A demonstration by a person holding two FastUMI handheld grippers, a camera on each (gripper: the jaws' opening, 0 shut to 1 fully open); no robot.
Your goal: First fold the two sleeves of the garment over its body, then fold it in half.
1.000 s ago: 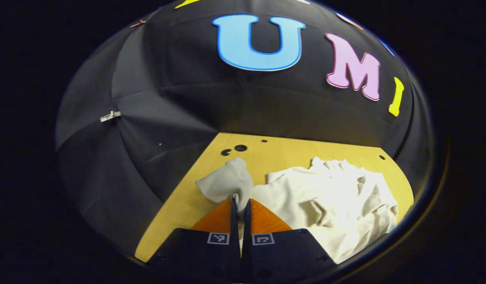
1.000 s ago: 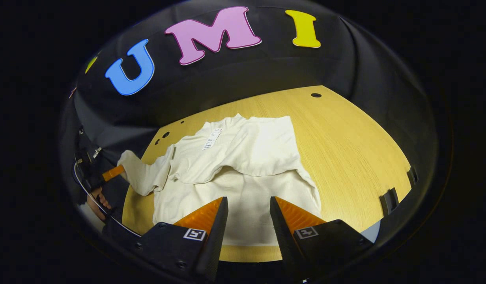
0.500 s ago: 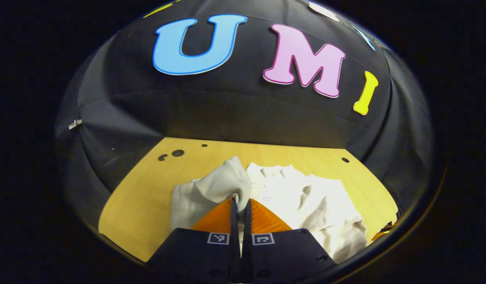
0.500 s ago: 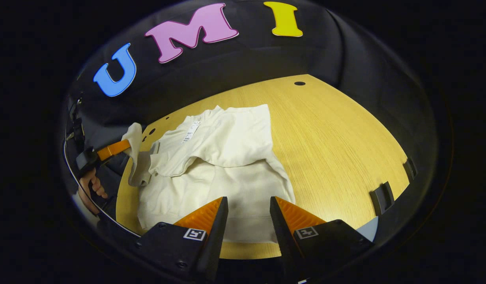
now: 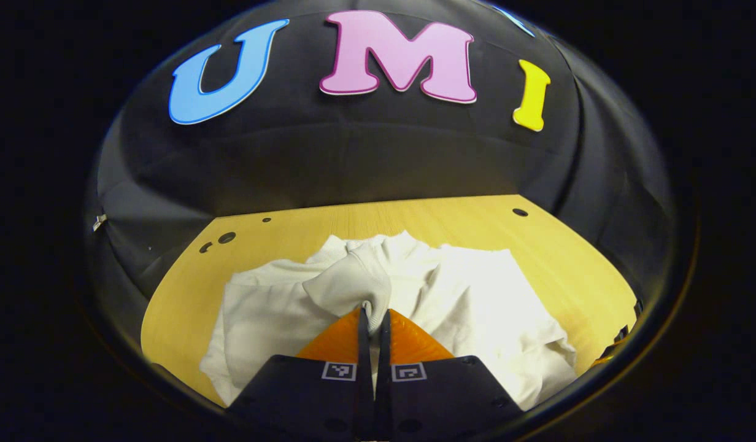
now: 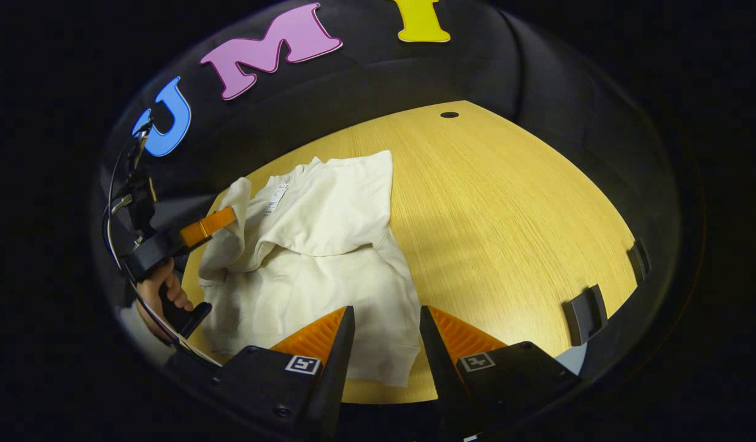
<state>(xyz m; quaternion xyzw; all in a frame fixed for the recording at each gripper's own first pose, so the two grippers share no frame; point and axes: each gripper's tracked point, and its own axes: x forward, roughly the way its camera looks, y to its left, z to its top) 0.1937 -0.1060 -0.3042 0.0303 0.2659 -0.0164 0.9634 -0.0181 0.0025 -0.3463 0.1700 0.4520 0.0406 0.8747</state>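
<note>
A yellow wooden table (image 6: 507, 202) with small round holes near its far edge carries the cream garment (image 6: 329, 245), black cloth walls behind. A white tag (image 6: 276, 199) lies at the collar, its print too small to read. The left gripper (image 5: 373, 319) pinches a sleeve cuff (image 5: 347, 285), lifted just ahead of its fingertips. The right gripper (image 6: 387, 331) stands wide, the garment's hem just beyond it.

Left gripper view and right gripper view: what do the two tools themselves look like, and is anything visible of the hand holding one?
Both the left tool and the right tool have ribbed orange wedge fingers on black bodies, each body carrying a small square black-and-white marker. In the right gripper view the left tool appears with a black handle, a thin cable looping off it, and a person's hand with a pale sleeve edge.
</note>
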